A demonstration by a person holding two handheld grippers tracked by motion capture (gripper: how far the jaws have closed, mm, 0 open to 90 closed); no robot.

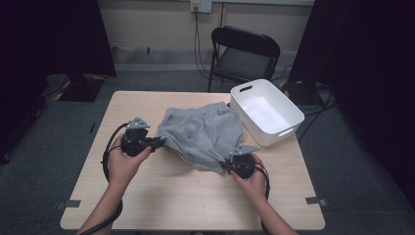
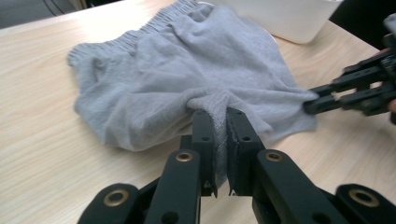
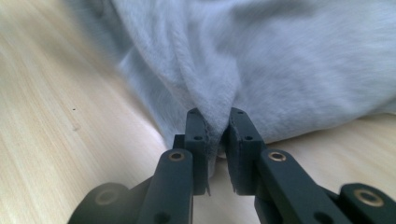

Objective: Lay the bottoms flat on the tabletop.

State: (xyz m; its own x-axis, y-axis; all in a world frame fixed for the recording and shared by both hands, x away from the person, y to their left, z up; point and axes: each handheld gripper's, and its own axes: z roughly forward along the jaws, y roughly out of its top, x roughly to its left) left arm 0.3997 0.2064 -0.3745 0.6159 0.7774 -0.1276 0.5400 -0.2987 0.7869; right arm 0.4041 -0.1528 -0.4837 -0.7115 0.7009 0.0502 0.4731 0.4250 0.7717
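Grey shorts (image 1: 203, 134) (crumpled) in left gripper (image 2: 219, 114); right gripper (image 3: 217, 116) likewise

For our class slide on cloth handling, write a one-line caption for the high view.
Both grippers, left and right, pinch grey shorts on a table beside a white bin.

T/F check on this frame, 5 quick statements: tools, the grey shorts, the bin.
1. The left tool is shut on the grey shorts. True.
2. The right tool is open and clear of the fabric. False: it is shut on a fold of the shorts.
3. The shorts lie inside the white bin. False: they lie on the table, beside it.
4. The bin is empty. True.
5. A folding chair stands beyond the table. True.
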